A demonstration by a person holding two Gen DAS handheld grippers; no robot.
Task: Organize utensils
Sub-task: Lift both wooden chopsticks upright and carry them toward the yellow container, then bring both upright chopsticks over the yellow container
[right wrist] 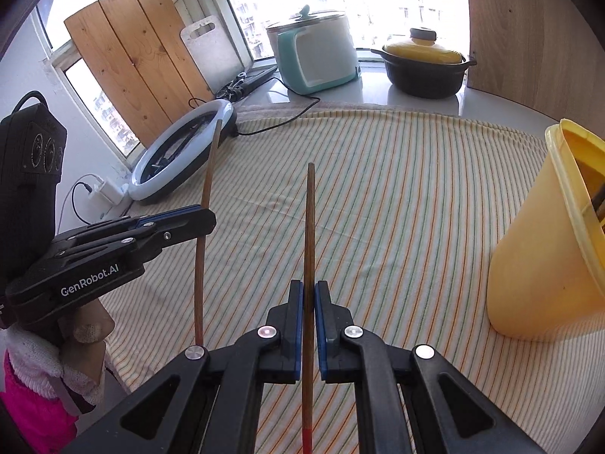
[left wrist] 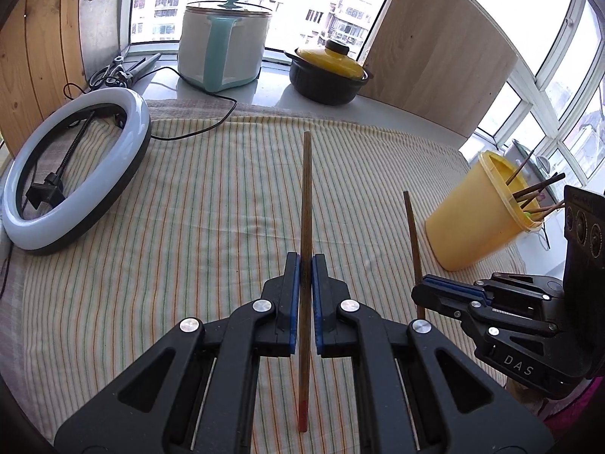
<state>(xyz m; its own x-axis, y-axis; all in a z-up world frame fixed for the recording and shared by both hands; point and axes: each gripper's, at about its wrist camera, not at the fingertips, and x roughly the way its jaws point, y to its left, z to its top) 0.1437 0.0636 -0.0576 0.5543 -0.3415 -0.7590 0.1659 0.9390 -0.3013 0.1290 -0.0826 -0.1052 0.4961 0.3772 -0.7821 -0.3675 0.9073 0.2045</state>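
While each pair of tongs is clenched on one long brown wooden chopstick, the step in hand is, as I judge, to carry both sticks to the tall yellow plastic cup [left wrist: 478, 212] and drop them in. The left gripper [left wrist: 305, 265] grips its chopstick [left wrist: 305, 204] between the blue pads, with the red-painted end behind the jaws and the plain end pointing forward. The right gripper [right wrist: 309, 291] holds the second chopstick [right wrist: 310, 227] in the same way. To do it well, I think each stick should be tilted so one end goes first into the cup mouth, and the jaws should open only when that end is well inside; it seems better to go one gripper after the other, because the two bodies are close side by side. The cup stands ahead and to the right of both tongs, on the striped cloth [left wrist: 211, 196], and it already keeps several chopsticks [left wrist: 537, 193] which lean out over the rim and could block the new ones. Further ahead to the left lies a white ring lamp [left wrist: 75, 166] with its black cable. At the far side, near the window, stand a white and teal cooker [left wrist: 221, 41] and a black pot with yellow lid [left wrist: 329, 68], both well apart from the way.
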